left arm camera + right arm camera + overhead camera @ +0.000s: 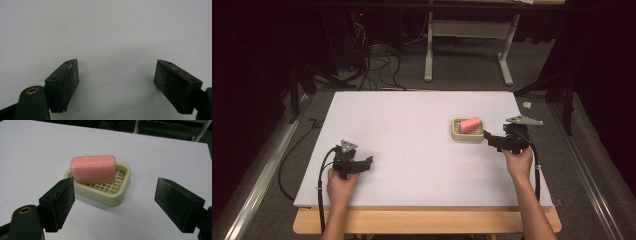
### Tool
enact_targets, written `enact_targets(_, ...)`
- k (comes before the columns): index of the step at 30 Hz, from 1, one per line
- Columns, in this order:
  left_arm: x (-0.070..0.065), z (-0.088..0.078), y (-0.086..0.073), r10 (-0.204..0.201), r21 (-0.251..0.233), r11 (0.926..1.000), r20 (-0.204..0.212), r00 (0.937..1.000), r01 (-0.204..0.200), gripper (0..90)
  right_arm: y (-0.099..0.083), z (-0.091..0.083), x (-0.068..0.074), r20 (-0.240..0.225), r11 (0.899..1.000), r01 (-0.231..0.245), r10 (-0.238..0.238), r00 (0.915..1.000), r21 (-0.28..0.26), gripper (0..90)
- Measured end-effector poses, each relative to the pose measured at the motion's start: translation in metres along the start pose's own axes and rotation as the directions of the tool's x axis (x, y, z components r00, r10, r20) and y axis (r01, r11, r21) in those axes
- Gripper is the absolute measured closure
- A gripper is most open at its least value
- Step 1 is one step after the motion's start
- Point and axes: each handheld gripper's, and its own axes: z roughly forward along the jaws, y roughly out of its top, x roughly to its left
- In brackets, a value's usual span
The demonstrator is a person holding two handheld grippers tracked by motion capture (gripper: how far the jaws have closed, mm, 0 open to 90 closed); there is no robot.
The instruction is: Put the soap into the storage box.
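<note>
Facing the right gripper (113, 202), whose jaws gape wide and empty, the pink oblong soap bar (93, 168) lies crosswise just ahead on its cream slatted plastic dish (117, 195); the left gripper (362, 164), open too, sits well apart

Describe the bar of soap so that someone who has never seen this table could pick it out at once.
Start at the white table top and look to its right half, just ahead of the right claw, whose jaws stand open. There sits a cream soap dish with a grid floor. The bar of soap lies on it, tilted over one rim: a pink rounded block, the table's one bright thing.
</note>
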Motion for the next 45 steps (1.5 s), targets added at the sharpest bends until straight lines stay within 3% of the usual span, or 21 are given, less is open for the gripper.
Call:
enact_targets(19, 0.0, 0.0, 0.0, 0.0, 0.0, 1.0, -0.001, 1.0, 0.0, 20.6, -0.026, -0.016, -0.001, -0.022, 1.0, -0.005, 0.005, 0.9997, -0.005, 18.3)
enact_targets(25, 0.0, 0.0, 0.0, 0.0, 0.0, 1.0, 0.0, 1.0, 0.0, 20.6, -0.034, -0.017, 0.0, -0.034, 1.0, 0.01, -0.01, 0.9994, 0.009, 20.2)
enact_targets(45, 0.0, 0.0, 0.0, 0.0, 0.0, 1.0, 0.0, 1.0, 0.0, 20.6, -0.054, -0.014, 0.002, -0.069, 0.999, -0.009, 0.012, 0.9976, 0.039, 20.3)
